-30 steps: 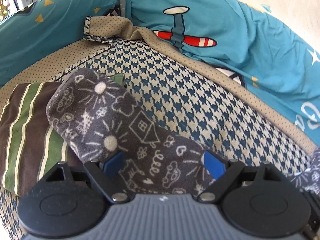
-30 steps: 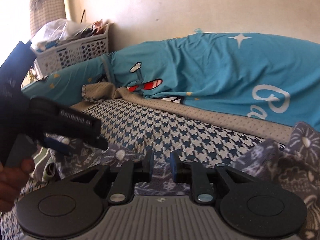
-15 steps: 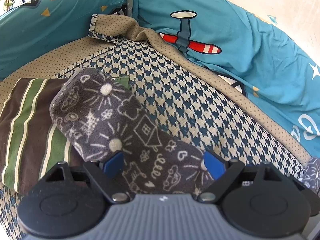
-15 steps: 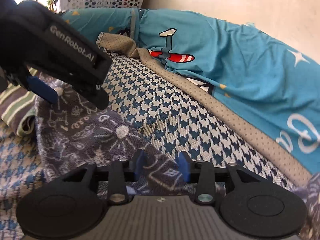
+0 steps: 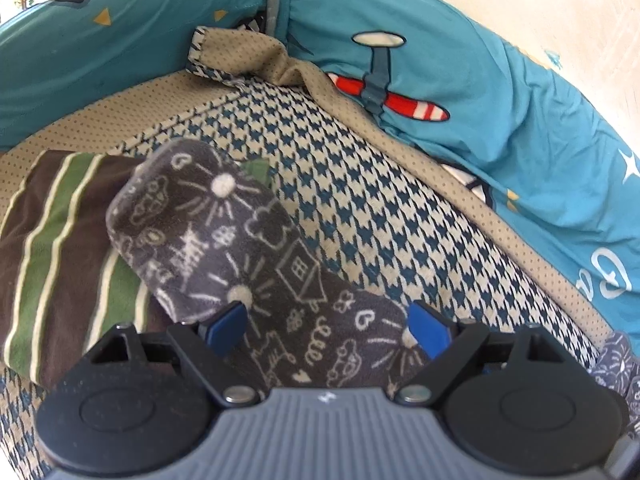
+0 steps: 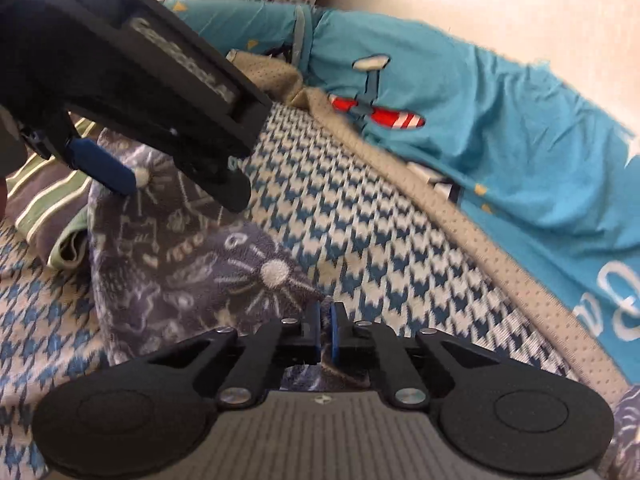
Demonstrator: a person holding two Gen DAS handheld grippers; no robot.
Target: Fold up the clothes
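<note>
Beside the folded brown-and-green striped garment, the left gripper straddles the grey doodle-print fleece, fingers apart; the right gripper fingers pinch its edge.

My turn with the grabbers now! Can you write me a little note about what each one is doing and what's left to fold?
Left gripper: open, its fingers either side of the grey doodle fleece.
Right gripper: nearly shut at the fleece's near edge; whether it pinches cloth is unclear.
The fleece lies on the houndstooth bedspread, its far end overlapping the striped garment, which is already folded.
Left: finish folding the fleece.
</note>
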